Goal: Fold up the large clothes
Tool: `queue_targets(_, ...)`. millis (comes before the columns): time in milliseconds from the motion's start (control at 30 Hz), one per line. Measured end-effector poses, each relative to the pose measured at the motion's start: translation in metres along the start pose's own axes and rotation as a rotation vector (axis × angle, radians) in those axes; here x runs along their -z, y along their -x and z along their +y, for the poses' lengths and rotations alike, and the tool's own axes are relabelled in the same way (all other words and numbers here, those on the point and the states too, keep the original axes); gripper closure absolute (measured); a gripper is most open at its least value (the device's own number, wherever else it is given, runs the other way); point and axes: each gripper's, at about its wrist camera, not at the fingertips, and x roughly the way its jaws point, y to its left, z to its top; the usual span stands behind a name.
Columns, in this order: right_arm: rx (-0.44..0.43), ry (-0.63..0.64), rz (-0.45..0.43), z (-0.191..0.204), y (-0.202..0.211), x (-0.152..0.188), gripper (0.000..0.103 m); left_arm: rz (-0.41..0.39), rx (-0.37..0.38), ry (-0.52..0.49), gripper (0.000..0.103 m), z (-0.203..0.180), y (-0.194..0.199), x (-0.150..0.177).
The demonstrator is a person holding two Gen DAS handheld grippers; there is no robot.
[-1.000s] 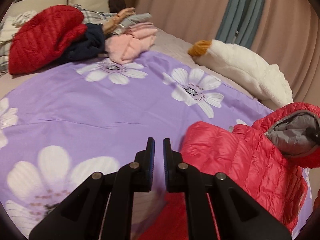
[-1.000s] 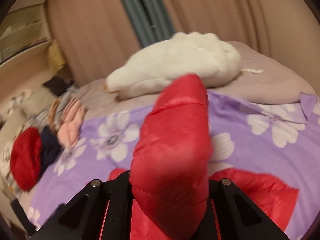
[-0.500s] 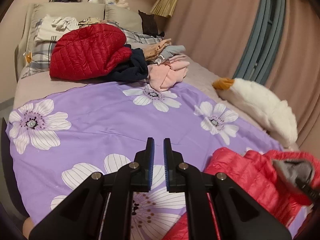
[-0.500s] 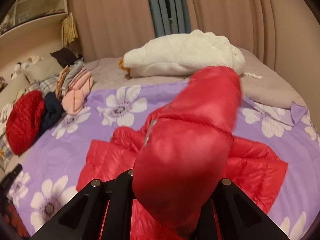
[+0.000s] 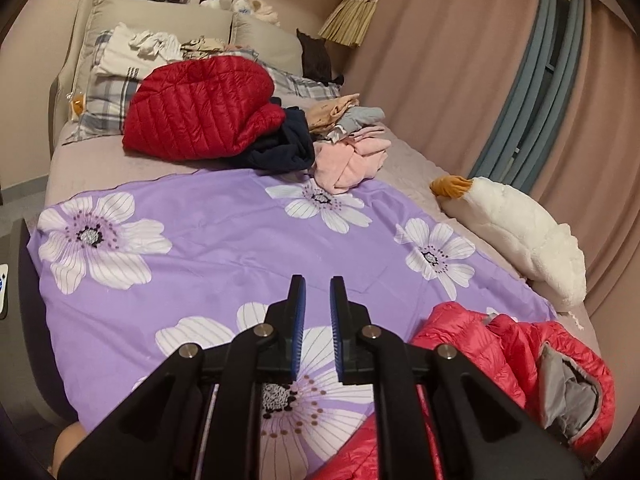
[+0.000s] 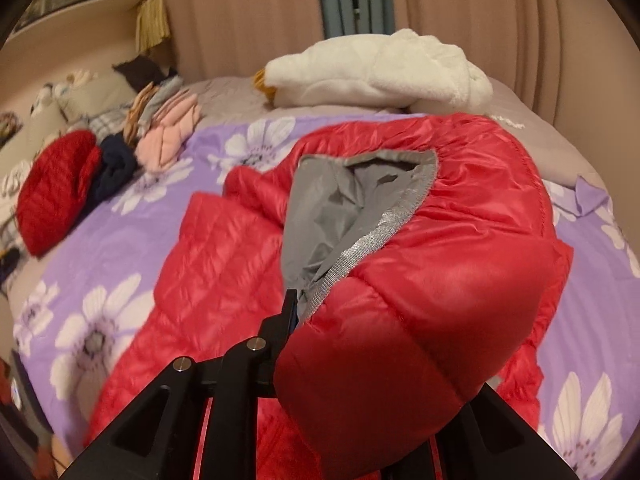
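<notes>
A bright red puffer jacket with grey lining lies on the purple flowered sheet. My right gripper is shut on the jacket's grey-lined sleeve cuff; the sleeve drapes over the right finger and hides it. In the left wrist view the jacket lies at the lower right, cuff opening showing. My left gripper hovers above the sheet, left of the jacket, empty, its jaws a narrow gap apart.
A dark red quilted jacket, navy garment and pink clothes are piled near the pillows. A white plush goose lies along the curtain side. The bed's edge runs at the left.
My left gripper rose and pulled back, showing more of the bed. My right gripper lifted the sleeve and turned it, so the grey cuff opening now faces the camera.
</notes>
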Motion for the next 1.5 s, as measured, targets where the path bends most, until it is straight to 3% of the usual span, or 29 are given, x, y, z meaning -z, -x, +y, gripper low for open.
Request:
queue_targets(233,0.007,0.210,0.045,0.022,0.014,0.016,0.072,0.003,-0.008,-0.013,0.088,0.003,0.002,0.003)
queue_targets(267,0.002,0.202,0.050,0.020,0.016,0.016,0.070,0.010,-0.010,-0.011,0.088,0.003,0.001,0.004)
queue_targets(333,-0.014,0.133,0.064,0.007,0.024,0.013,0.055,0.005,-0.027,-0.010,0.088,0.003,-0.001,0.005)
queue_targets(467,-0.107,-0.012,0.012,-0.019,0.052,-0.001,0.047,-0.007,-0.049,-0.011,0.088,0.004,-0.006,0.007)
queue_targets(533,-0.112,-0.044,-0.012,-0.031,0.061,-0.011,0.032,0.004,-0.050,-0.003,0.088,0.005,-0.012,0.007)
queue_targets(600,-0.109,-0.064,0.006,-0.041,0.056,-0.022,0.025,0.029,-0.050,0.007,0.088,0.005,-0.021,0.007)
queue_targets(667,-0.119,-0.143,0.028,-0.055,0.048,-0.032,0.025,0.032,-0.056,0.004,0.087,0.005,-0.026,0.008)
queue_targets(733,-0.199,-0.227,0.032,-0.067,0.045,-0.035,0.025,0.025,-0.075,-0.014,0.087,0.005,-0.032,0.008)
queue_targets(767,-0.231,-0.246,0.028,-0.069,0.047,-0.033,0.025,0.021,-0.084,-0.018,0.087,0.005,-0.035,0.008)
queue_targets(833,-0.216,-0.223,-0.001,-0.066,0.054,-0.025,0.026,0.019,-0.096,-0.011,0.087,0.004,-0.041,0.006)
queue_targets(933,-0.186,-0.026,-0.050,-0.036,0.058,0.005,0.031,0.029,-0.087,-0.003,0.087,0.003,-0.049,0.007)
queue_targets(1000,-0.144,0.176,0.079,-0.004,0.034,0.036,0.038,0.040,-0.092,-0.011,0.087,-0.002,-0.054,0.011)
queue_targets(1100,0.022,0.398,0.270,0.030,-0.014,0.090,0.039,0.080,-0.079,-0.012,0.087,-0.005,-0.055,0.019)
queue_targets(1133,0.054,0.433,0.271,0.033,-0.019,0.100,0.039,0.088,-0.072,-0.022,0.087,-0.006,-0.053,0.022)
queue_targets(1167,0.063,0.433,0.254,0.033,-0.017,0.105,0.039,0.085,-0.074,-0.036,0.087,-0.008,-0.051,0.023)
queue_targets(1267,0.000,0.270,0.253,0.018,0.003,0.098,0.039,0.066,-0.097,-0.079,0.087,-0.012,-0.044,0.023)
queue_targets(1367,-0.058,0.086,0.261,-0.006,0.040,0.085,0.039,0.078,-0.065,-0.053,0.085,-0.008,-0.036,0.020)
queue_targets(1433,-0.112,0.013,0.204,-0.023,0.073,0.078,0.037,0.071,-0.063,-0.042,0.082,-0.007,-0.031,0.019)
queue_targets(1500,-0.110,-0.003,0.127,-0.036,0.099,0.071,0.031,0.058,-0.065,-0.052,0.081,-0.010,-0.028,0.020)
